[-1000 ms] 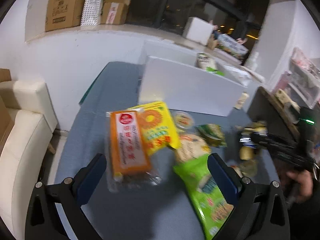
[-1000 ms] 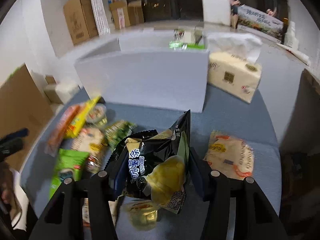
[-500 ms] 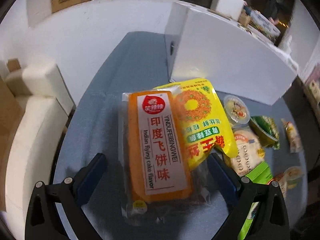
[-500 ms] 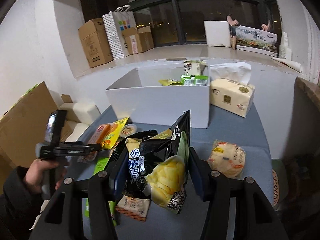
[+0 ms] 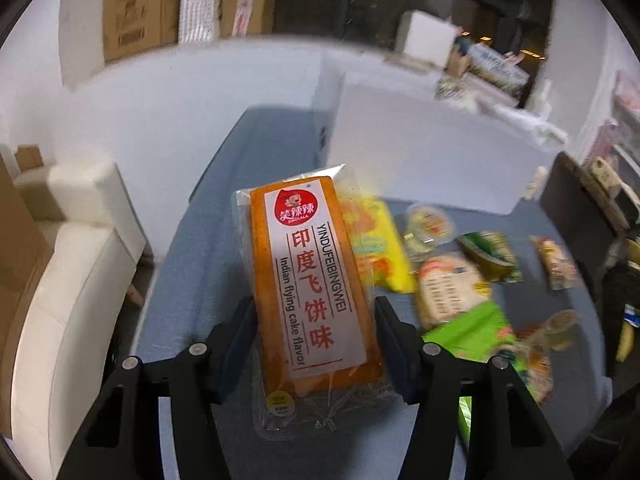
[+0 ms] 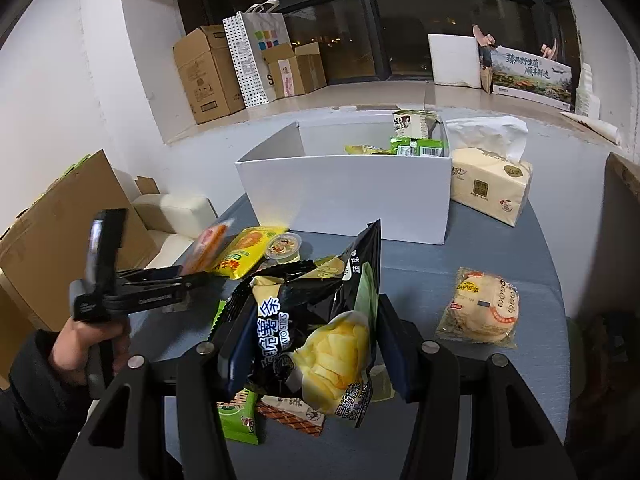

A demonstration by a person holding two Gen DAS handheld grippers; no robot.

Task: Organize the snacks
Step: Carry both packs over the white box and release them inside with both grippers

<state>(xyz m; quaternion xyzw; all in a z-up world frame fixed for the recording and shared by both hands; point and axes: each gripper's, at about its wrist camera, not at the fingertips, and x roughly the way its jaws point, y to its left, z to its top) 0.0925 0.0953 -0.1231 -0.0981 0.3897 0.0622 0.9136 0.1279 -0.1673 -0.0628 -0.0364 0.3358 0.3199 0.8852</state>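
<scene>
A: Blue-grey cloth covers the table (image 6: pixel 500 248), and a white box (image 6: pixel 344 196) is set at its far end as the landmark. What is held?

B: An orange flying-cake pack (image 5: pixel 312 284) is clamped between the jaws of the left gripper (image 5: pixel 314 344), in front of the box and to its left. It appears lifted off the cloth, though that cannot be confirmed. A black potato-stick bag (image 6: pixel 316 320) is clamped by the right gripper (image 6: pixel 310 344), raised in front of the box.

A: How should the step be done well?

B: Both packs are judged bound for the box. Each should be carried above the near wall before release. The bag is pinched low and stands tall, so it should be kept upright. The pack's loose film should be kept clear of the rim.

A: What lies around them?

B: A yellow packet (image 6: pixel 246 252) and a small cup (image 6: pixel 283 247) lie just before the box. A round bun pack (image 6: pixel 484 310) lies before it to the right. A tissue pack (image 6: pixel 490 182) is seen touching or just beside its right wall.

A: What is shown by one view only?

B: Snacks already inside the box are shown only by the right wrist view. The pack's label is read only from the left wrist view, where the box interior is hidden and the table is blurred.
</scene>
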